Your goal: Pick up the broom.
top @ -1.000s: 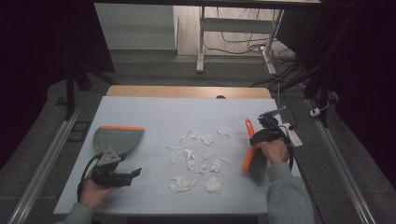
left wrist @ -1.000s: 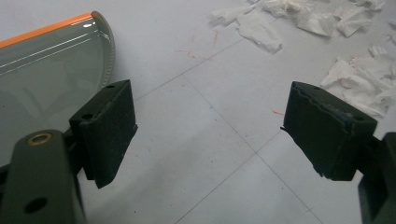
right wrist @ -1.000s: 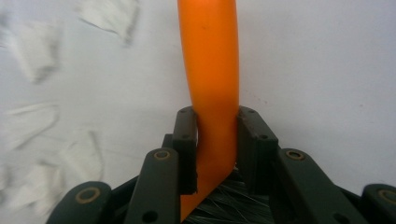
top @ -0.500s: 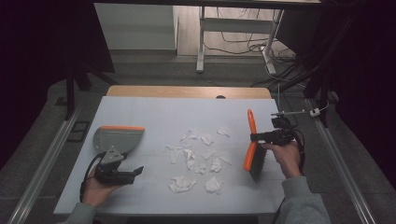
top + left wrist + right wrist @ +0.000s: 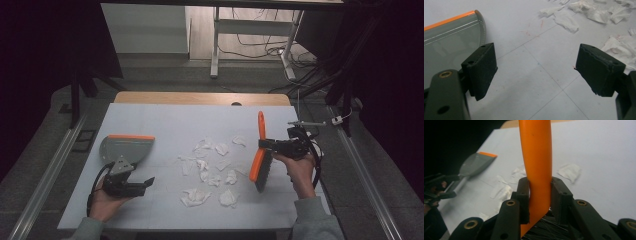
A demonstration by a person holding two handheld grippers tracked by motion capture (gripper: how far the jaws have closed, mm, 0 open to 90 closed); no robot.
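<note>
no readable text, label, brand, number or sign anywhere. checked the dustpan (image 5: pixel 127 148), the brush (image 5: pixel 260 155), the paper scraps (image 5: pixel 210 165) and the table sheet (image 5: pixel 165 120): all blank. faint red marks on the sheet in the left gripper view form no letters.
</note>
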